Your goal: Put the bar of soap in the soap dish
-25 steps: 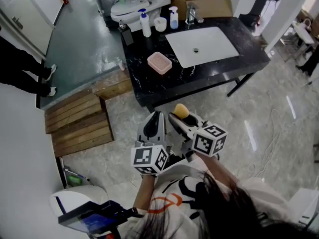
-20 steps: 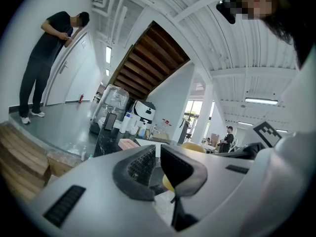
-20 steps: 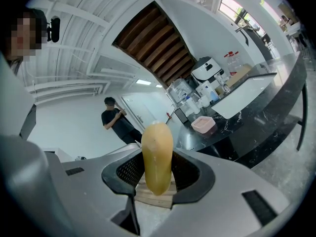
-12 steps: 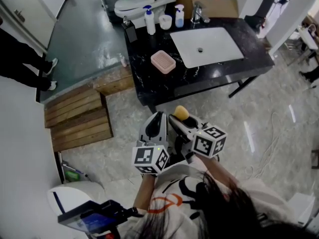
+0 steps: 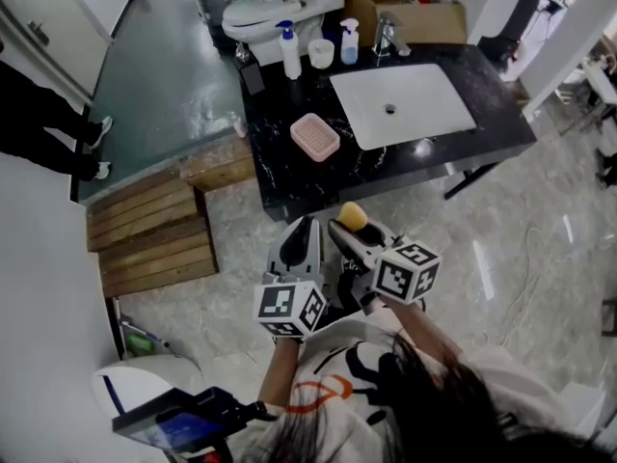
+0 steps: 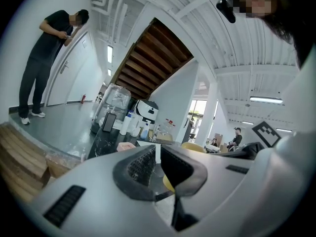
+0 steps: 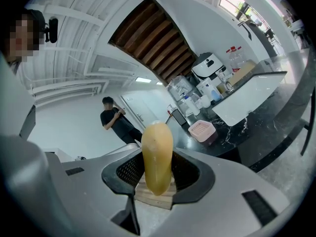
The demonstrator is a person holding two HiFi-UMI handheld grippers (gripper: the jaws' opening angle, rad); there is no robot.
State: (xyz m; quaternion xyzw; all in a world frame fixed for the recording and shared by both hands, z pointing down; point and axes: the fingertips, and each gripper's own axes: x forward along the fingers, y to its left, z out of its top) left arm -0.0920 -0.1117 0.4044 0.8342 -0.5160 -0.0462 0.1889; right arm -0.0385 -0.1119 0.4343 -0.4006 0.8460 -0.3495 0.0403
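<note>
The right gripper's [image 7: 158,172] jaws are clamped on the yellow bar of soap [image 7: 157,152], which stands upright between them. The left gripper's [image 6: 158,158] jaws are pressed almost together, holding nothing. Both hang side by side near the person, short of the black table [image 5: 289,177]. There the pink soap dish [image 5: 315,136] sits left of the white sink [image 5: 405,104].

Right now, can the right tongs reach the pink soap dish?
Probably not yet: the right tongs, gripping the yellow soap, hang over the floor short of the counter. Nothing covers the soap dish.
</note>
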